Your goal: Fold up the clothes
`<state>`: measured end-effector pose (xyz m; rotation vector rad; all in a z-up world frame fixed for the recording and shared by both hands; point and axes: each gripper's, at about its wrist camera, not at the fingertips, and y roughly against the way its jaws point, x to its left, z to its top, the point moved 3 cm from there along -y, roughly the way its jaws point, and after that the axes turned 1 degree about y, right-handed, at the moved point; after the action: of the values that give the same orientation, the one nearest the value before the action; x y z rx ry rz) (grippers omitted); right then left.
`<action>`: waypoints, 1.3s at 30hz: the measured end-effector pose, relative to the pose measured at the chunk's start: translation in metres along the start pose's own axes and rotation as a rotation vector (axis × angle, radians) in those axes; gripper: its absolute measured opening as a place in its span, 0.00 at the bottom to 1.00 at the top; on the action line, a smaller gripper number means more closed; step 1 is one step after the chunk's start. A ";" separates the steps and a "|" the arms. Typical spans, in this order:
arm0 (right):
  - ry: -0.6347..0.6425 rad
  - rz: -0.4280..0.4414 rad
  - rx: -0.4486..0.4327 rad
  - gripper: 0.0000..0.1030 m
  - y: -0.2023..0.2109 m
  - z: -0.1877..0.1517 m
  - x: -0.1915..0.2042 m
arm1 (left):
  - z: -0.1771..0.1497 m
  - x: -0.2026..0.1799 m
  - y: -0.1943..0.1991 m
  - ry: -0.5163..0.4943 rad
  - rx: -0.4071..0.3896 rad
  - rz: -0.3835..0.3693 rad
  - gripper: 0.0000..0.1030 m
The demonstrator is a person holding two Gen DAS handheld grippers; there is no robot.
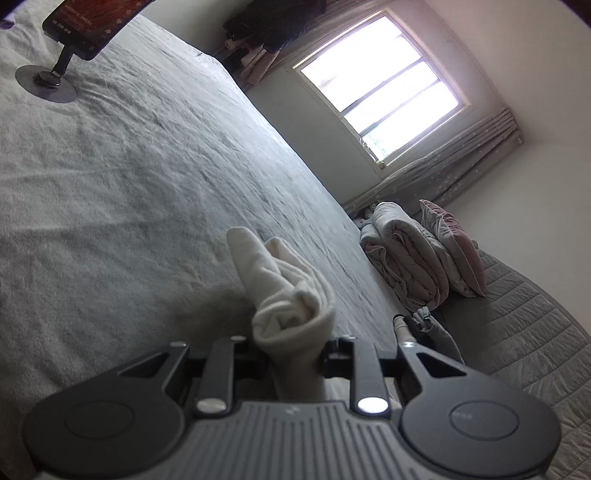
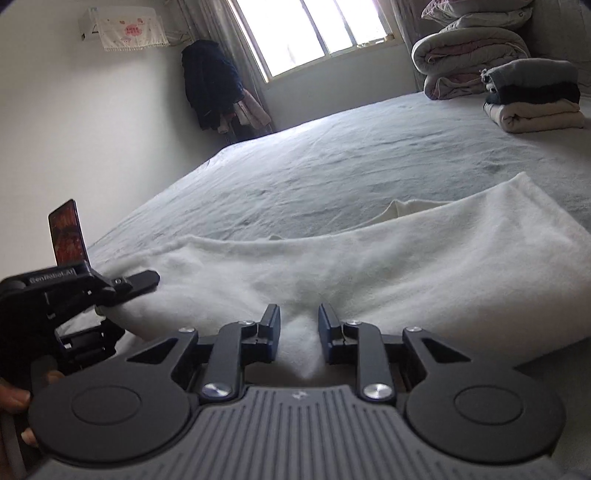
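**Soft white garment pinched at two edges over the bed**

Left wrist view: the left gripper (image 1: pixel 291 343) has its jaws closed on a bunched roll of the white garment (image 1: pixel 284 291), which sticks out from the fingers toward 12 o'clock above the grey bedsheet (image 1: pixel 129 166). The cloth looks thick, fleecy and limp; it rolls and sags rather than keeping a crease. A phone on a stand (image 1: pixel 74 33) sits at 11 o'clock, a rolled quilt (image 1: pixel 406 258) at 3 o'clock.

Right wrist view: the right gripper (image 2: pixel 298 332) holds a pinch of the same white garment (image 2: pixel 369 266) between jaws drawn close on the fabric. The rest spreads across the bedsheet (image 2: pixel 332 166) toward 2 o'clock. The left gripper (image 2: pixel 122 284) grips the cloth's edge at 9 o'clock. A stack of folded clothes (image 2: pixel 532 99) lies at 1 o'clock.

My judgement: light, soft, not slippery or fragile. It is best held at edges or corners, kept taut between both grips, since slack will bunch.
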<state>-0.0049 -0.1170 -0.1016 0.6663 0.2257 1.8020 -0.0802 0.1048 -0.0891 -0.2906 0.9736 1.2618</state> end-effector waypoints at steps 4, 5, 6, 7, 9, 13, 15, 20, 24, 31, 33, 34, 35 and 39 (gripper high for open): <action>0.060 -0.023 0.015 0.27 0.001 0.003 0.005 | 0.003 -0.030 0.004 -0.091 -0.027 -0.051 0.24; 0.028 -0.009 0.009 0.27 0.003 0.002 0.001 | 0.003 -0.040 0.004 -0.118 -0.033 -0.062 0.24; -0.012 0.009 0.005 0.27 0.005 0.002 -0.003 | 0.003 -0.049 0.005 -0.146 -0.038 -0.074 0.24; -0.070 0.034 0.006 0.28 0.007 0.004 -0.010 | 0.002 -0.058 0.006 -0.173 -0.044 -0.085 0.24; -0.198 0.093 0.002 0.29 0.012 0.008 -0.025 | -0.001 -0.077 0.005 -0.233 -0.052 -0.110 0.24; -0.377 0.153 -0.039 0.35 0.027 0.015 -0.053 | -0.015 -0.110 -0.001 -0.315 -0.032 -0.163 0.24; -0.437 0.160 -0.056 0.38 0.033 0.016 -0.065 | -0.024 -0.123 -0.006 -0.343 -0.012 -0.186 0.24; -0.611 0.181 -0.112 0.42 0.052 0.015 -0.097 | -0.051 -0.147 -0.022 -0.393 0.060 -0.214 0.24; -0.758 0.206 -0.164 0.43 0.067 0.012 -0.122 | -0.075 -0.160 -0.037 -0.431 0.116 -0.219 0.24; -0.969 0.234 -0.221 0.47 0.083 0.000 -0.148 | -0.111 -0.166 -0.066 -0.509 0.329 -0.264 0.42; -1.004 0.234 -0.228 0.47 0.085 -0.003 -0.152 | -0.115 -0.166 -0.067 -0.526 0.399 -0.315 0.55; -1.022 0.234 -0.232 0.48 0.085 -0.005 -0.153 | -0.116 -0.166 -0.067 -0.533 0.441 -0.349 0.56; -1.040 0.234 -0.235 0.53 0.086 -0.006 -0.155 | -0.117 -0.166 -0.066 -0.537 0.468 -0.378 0.59; -1.029 0.229 -0.233 0.54 0.089 -0.007 -0.153 | -0.113 -0.163 -0.051 -0.577 0.469 -0.439 0.65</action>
<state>-0.0514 -0.2869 -0.1155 1.3810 -0.7600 1.4415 -0.0836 -0.0961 -0.0494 0.2149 0.6275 0.6279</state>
